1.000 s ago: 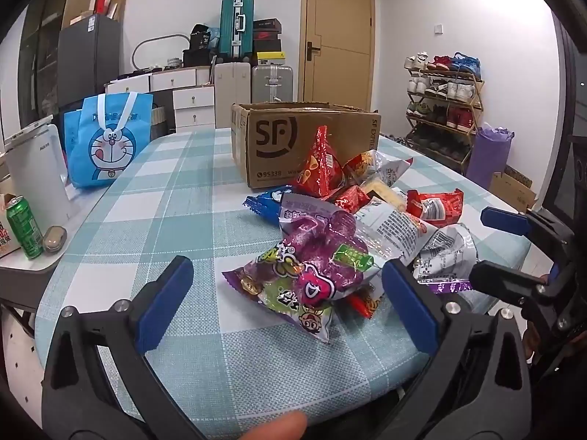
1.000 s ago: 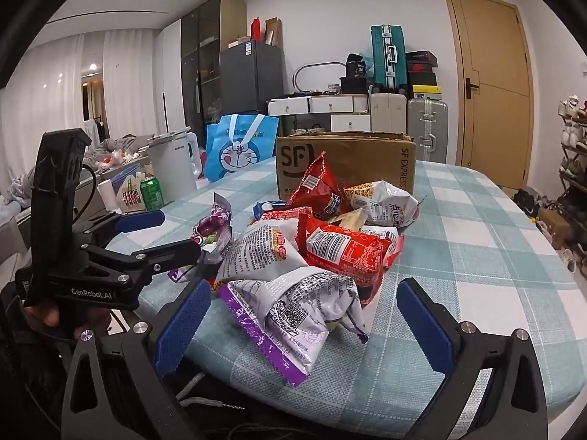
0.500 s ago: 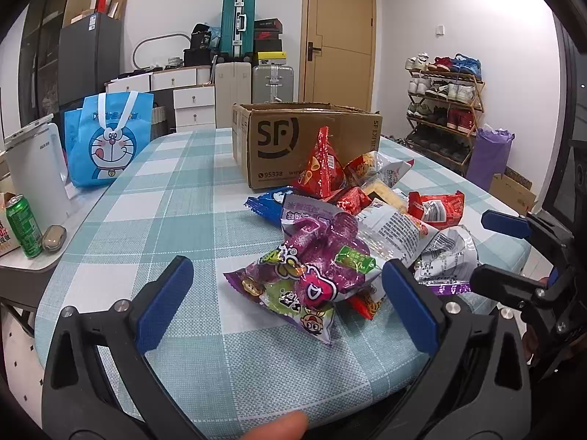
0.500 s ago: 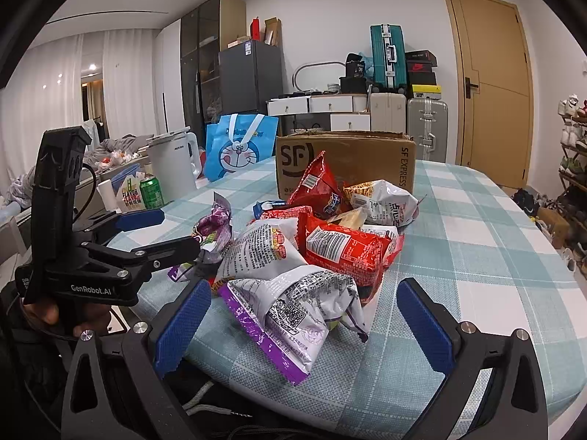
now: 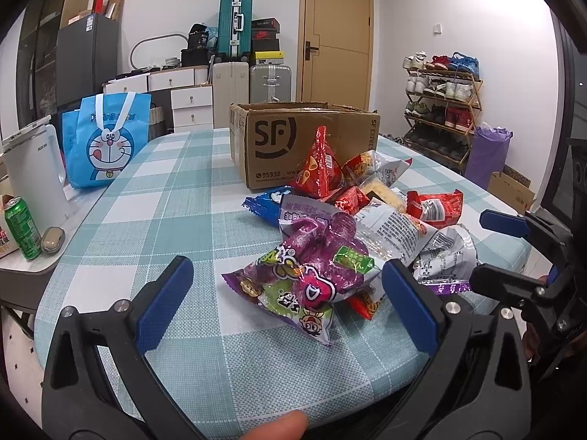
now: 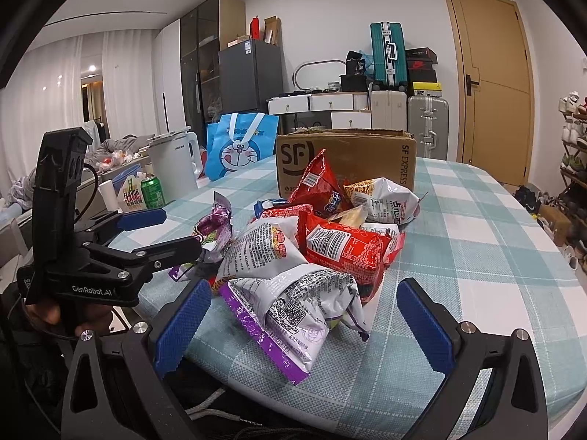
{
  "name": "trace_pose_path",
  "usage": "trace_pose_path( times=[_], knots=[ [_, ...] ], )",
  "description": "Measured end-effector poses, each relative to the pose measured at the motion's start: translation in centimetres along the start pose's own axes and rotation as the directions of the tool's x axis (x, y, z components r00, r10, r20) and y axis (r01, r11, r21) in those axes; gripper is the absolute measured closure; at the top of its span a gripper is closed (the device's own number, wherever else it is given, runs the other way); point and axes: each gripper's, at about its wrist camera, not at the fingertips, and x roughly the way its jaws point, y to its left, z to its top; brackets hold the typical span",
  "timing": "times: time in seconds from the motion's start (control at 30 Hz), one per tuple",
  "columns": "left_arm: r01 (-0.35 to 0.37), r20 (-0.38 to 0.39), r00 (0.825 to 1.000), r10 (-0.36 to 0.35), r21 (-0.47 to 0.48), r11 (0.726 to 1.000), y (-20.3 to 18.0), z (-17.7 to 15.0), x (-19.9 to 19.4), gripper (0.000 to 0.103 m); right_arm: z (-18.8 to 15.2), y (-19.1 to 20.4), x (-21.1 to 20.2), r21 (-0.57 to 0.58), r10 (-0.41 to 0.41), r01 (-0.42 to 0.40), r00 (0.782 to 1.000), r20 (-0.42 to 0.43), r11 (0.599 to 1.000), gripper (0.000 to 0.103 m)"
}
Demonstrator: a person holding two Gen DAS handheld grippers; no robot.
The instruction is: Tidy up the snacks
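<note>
Two tools, left tool and right tool, gape empty just short of the snack pile.

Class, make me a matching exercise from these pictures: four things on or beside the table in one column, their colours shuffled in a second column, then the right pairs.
Things:
1. cardboard box
2. cartoon tote bag
3. drink can
4. front snack packet

Colours:
A. green
B. purple
C. brown
D. blue

Pairs: 1-C, 2-D, 3-A, 4-B
</note>
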Motion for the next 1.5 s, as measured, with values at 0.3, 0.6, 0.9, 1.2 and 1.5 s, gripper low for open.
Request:
trace_pose_path(
  times=[0.3,0.6,0.9,1.2,1.5],
  knots=[
    [0.003,-0.016,1.000,-0.002,0.007,1.000,0.0,0.1,0.5,0.000,0.1,-0.6,0.0,0.031,0.027,-0.027,1.000,0.000,0.999,0.000],
    [0.002,-0.016,1.000,-0.002,0.009,1.000,0.0,0.1,0.6,0.000,-0.1,-0.3,0.5,0.023,0.040,-0.040,0.999,-0.020,0.999,0.000],
    [0.006,-0.020,1.000,-0.006,0.009,1.000,0.0,0.0,0.9,0.000,-0.1,-0.5,0.7,0.037,0.041,-0.040,0.999,-0.020,0.998,0.000],
    [0.027,-0.042,0.999,-0.027,0.009,1.000,0.3,0.1,1.6,0.000,-0.2,-0.7,1.1,0.051,0.062,-0.060,0.998,-0.033,0.997,0.000],
    [0.037,-0.074,0.997,-0.035,0.022,0.999,0.5,0.1,2.4,0.000,-0.3,-0.3,2.0,0.045,0.087,-0.084,0.993,-0.080,0.995,0.000]
  ],
)
